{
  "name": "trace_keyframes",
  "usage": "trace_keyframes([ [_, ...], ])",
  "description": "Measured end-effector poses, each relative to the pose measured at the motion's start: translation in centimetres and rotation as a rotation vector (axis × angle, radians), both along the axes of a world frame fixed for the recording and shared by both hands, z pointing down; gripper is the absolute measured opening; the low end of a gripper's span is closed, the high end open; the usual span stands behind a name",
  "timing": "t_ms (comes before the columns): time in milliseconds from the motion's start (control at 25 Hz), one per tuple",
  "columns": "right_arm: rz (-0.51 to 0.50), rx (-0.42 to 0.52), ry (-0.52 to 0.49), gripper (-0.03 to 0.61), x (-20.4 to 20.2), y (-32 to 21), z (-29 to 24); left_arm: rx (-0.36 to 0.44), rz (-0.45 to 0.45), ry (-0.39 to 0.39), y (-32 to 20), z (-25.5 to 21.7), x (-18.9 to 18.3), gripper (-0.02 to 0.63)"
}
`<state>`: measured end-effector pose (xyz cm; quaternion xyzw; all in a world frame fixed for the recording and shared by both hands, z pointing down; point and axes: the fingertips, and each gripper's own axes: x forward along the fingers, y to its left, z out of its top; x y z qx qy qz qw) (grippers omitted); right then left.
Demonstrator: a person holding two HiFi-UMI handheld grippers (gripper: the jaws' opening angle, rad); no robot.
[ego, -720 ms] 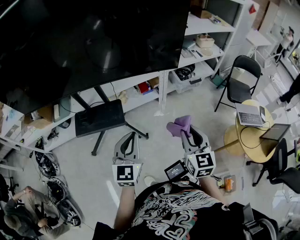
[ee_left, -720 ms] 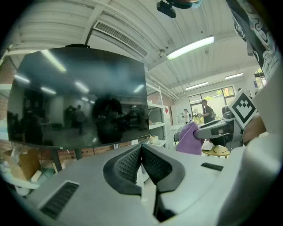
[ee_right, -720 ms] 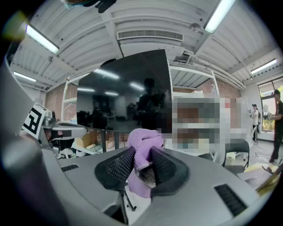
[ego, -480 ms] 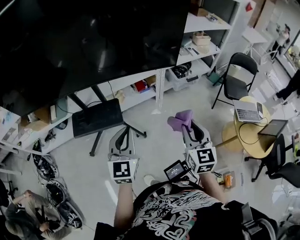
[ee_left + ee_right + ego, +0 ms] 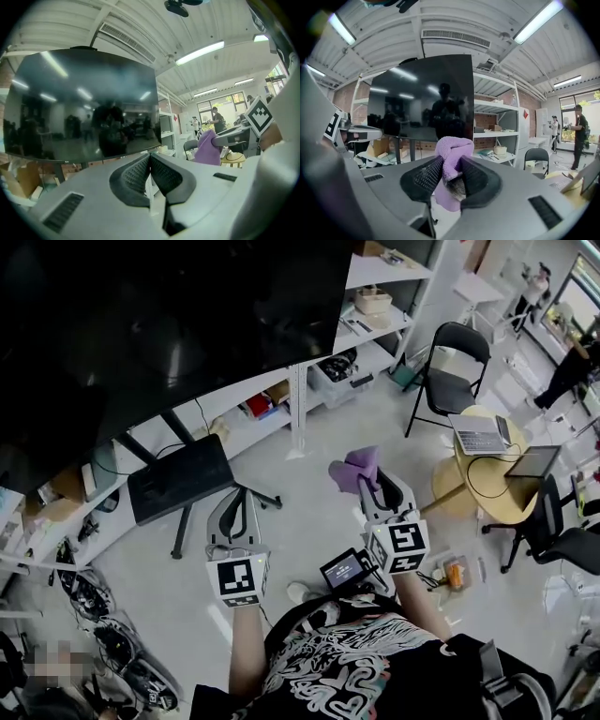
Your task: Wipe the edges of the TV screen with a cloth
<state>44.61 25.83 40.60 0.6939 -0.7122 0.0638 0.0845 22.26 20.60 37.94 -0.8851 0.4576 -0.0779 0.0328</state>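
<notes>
A large dark TV screen (image 5: 159,324) on a black stand fills the upper left of the head view; it also shows ahead as the TV screen (image 5: 84,112) and the TV screen (image 5: 422,101). My right gripper (image 5: 367,491) is shut on a bunched purple cloth (image 5: 356,470), held in the air well short of the screen. In the right gripper view the cloth (image 5: 452,159) sticks up between the jaws of the right gripper (image 5: 449,176). My left gripper (image 5: 232,518) hangs to the left at about the same height; its jaws (image 5: 150,176) meet with nothing between them.
White shelving (image 5: 370,310) with boxes stands behind and right of the TV. A black folding chair (image 5: 450,381) and a round table (image 5: 487,465) with laptops are at the right. The stand's black base (image 5: 178,479) rests on the floor. People stand far off at the right.
The head view has shifted, so the TV and room slide up and left. Both grippers keep their spacing and drift slightly left in the picture; the cloth stays gripped.
</notes>
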Motion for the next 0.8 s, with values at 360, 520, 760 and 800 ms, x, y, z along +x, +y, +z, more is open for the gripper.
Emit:
trace_keyframes([
  [360,0.019,-0.001,-0.020,0.132,0.6,-0.9,0.3,-0.032,0.037,0.065,-1.4,0.2,0.5,0.018],
  [520,0.002,0.000,-0.009,0.133,1.1,-3.0,0.5,-0.023,0.023,0.059,-3.0,0.3,1.1,0.018],
  [760,-0.020,-0.001,-0.012,0.132,3.2,-8.3,0.5,-0.029,0.001,0.056,-7.5,0.1,3.0,0.018],
  [800,-0.023,-0.001,-0.014,0.133,3.7,-9.3,0.6,-0.031,-0.003,0.057,-8.4,0.2,3.5,0.018],
])
